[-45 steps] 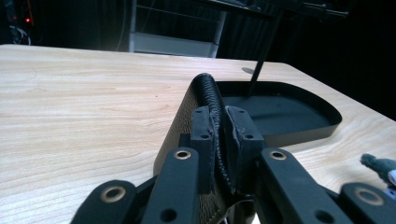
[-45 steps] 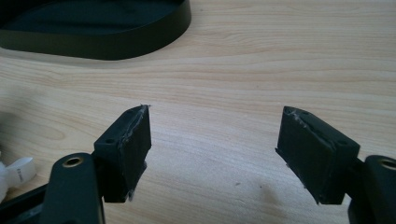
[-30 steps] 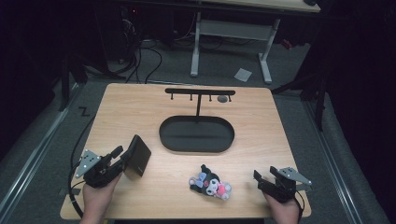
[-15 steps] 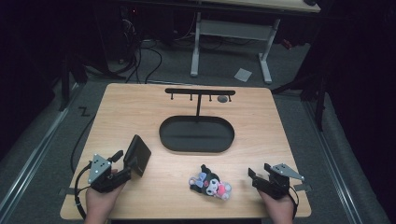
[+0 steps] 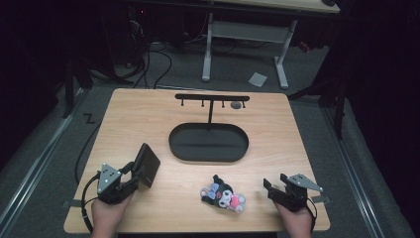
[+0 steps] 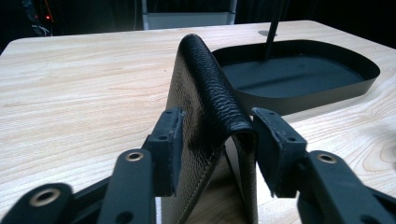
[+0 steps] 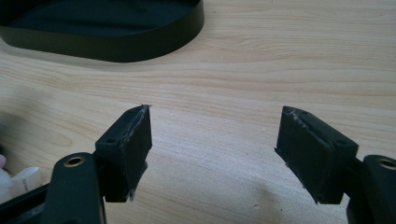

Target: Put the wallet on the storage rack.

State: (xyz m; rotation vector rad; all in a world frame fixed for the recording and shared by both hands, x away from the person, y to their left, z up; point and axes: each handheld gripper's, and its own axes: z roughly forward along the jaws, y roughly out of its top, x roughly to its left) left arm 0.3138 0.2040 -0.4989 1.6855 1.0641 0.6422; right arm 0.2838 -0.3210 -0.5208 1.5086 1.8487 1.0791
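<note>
Left tongs (image 6: 215, 135) straddle the black wallet (image 6: 210, 121), which stands tent-like on the table (image 5: 148, 114) left of the tray (image 5: 208, 143); their jaws have just been closing after a brief widening, and in the left gripper view the left pad sits against the leather while the right pad seems to stand a sliver off, so no firm clamp yet; right tongs (image 7: 224, 149) stand apart with nothing between them, hovering over bare wood beside the plush toy (image 5: 223, 196). Judging by its grain and fold, the wallet looks light, soft and a bit springy, with enough texture to resist slipping; it will likely squash rather than hold shape, so the folded spine, where the 2 flaps meet, is the best place to pinch. Against the frame from 1 second back, the left hand sits a touch lower and nearer the table's front edge; wallet, toy and right hand lie much as they did.
</note>
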